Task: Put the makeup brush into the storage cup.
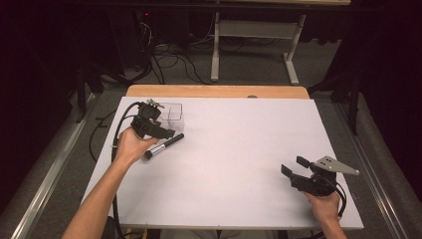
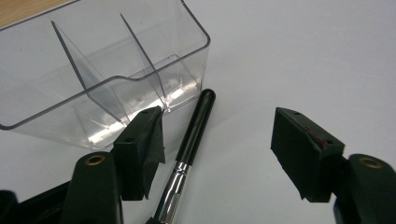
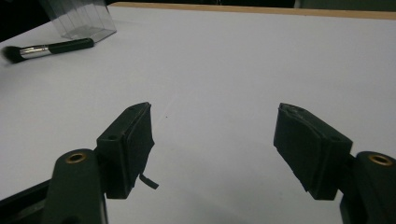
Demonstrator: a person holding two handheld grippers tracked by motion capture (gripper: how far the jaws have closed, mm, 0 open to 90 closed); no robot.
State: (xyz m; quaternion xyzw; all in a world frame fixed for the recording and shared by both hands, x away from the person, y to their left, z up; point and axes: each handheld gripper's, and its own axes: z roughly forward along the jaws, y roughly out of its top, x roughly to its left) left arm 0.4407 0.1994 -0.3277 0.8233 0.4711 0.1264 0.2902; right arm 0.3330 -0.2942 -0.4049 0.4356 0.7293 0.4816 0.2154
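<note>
The makeup brush (image 2: pixel 187 154) lies flat on the white tabletop (image 1: pixel 234 149) between the spread, empty jaws of the left gripper (image 2: pixel 219 149), its black handle tip just beside the clear divided organizer (image 2: pixel 93 60). Well apart from the organizer, the right gripper (image 3: pixel 215 149) gapes empty over bare white surface. Beyond the organizer run the table's wooden edge (image 1: pixel 219 91), grey floor, cables and a dark room.

brush (image 2: pixel 189 140): black handle, silver ferrule | lying flat on white table | beside clear organizer (image 2: pixel 100 70)

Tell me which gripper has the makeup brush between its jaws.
The left gripper: the makeup brush lies between its open jaws, beside the clear organizer. The right gripper is over bare table.
</note>
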